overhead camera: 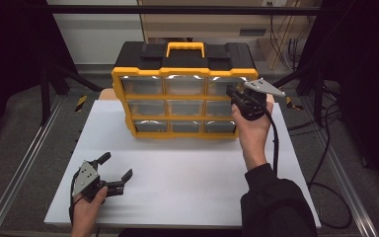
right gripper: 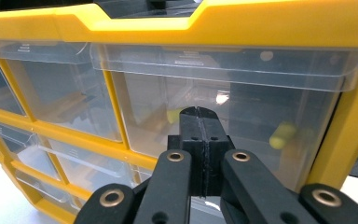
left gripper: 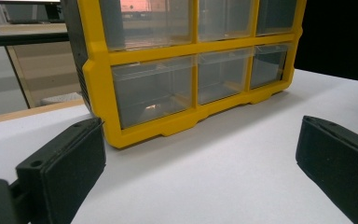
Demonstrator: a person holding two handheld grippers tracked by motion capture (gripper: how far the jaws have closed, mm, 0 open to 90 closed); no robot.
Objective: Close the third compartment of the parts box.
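A yellow and black organizer point(overhead camera: 163, 74) with three rows of clear drawers stands at the back of the white tabletop point(overhead camera: 187, 177). My right gripper point(overhead camera: 231, 91) is shut with nothing between its jaws, its tips right at the front of the top right drawer point(overhead camera: 219, 85). In the right gripper view the closed tips point(right gripper: 199, 112) sit before that drawer point(right gripper: 242, 93), which holds small yellow pieces point(right gripper: 282, 134). My left gripper point(overhead camera: 117, 165) rests open near the table's front left corner. In the left gripper view its jaws point(left gripper: 200, 154) point at the organizer's point(left gripper: 196, 51) bottom row, well short of it.
Black cables point(overhead camera: 321, 163) trail off the table's right side. Metal rails point(overhead camera: 24, 163) run along both sides of the tabletop, and black frame posts point(overhead camera: 47, 94) stand at the back left. Bare white surface lies between the organizer and the front edge.
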